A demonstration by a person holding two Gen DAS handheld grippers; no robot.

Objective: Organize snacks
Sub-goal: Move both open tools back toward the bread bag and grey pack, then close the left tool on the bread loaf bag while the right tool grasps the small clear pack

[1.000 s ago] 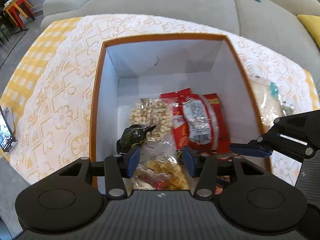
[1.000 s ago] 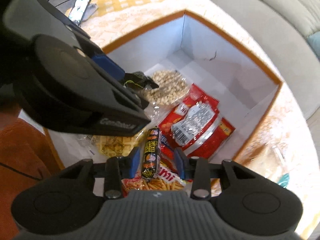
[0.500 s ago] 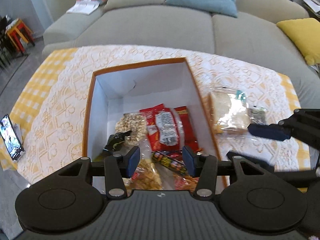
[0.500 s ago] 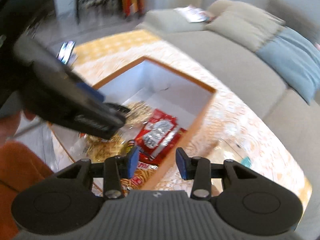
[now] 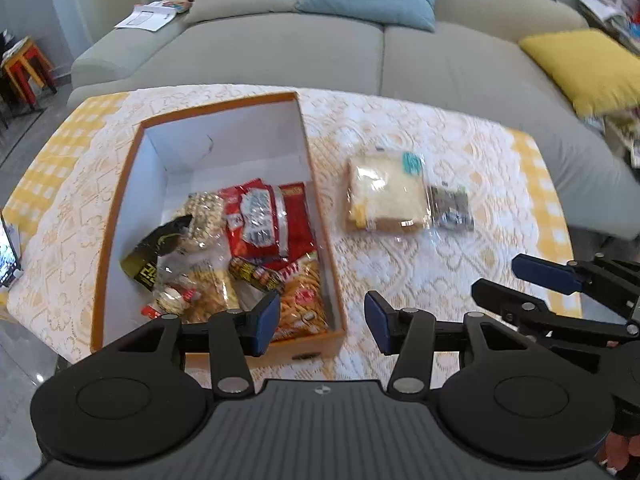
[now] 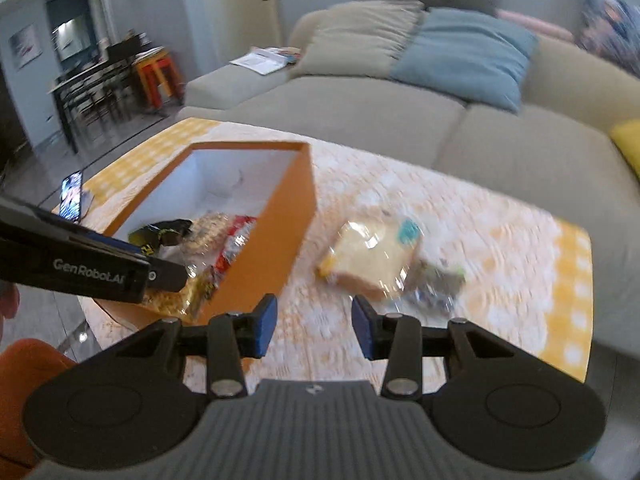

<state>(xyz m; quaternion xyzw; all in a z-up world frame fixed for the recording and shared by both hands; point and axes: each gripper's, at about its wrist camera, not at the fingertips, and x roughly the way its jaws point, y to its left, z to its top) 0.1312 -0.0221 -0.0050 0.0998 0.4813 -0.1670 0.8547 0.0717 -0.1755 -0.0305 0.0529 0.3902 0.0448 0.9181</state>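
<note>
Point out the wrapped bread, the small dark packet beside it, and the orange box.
wrapped bread (image 5: 386,194), left wrist view, middle of the slice.
small dark packet (image 5: 450,206), left wrist view, centre of its wrapper.
orange box (image 6: 276,224), right wrist view, its outer side wall.

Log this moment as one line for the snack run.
stage: between picks | left gripper: open, empty | right gripper: open, empty | box: several snacks inside | bread bag and small packet: on tablecloth, outside box

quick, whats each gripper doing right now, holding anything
left gripper: open, nothing between its blue pads, above the near end of the orange cardboard box.
right gripper: open, empty, above the lace tablecloth.
</note>
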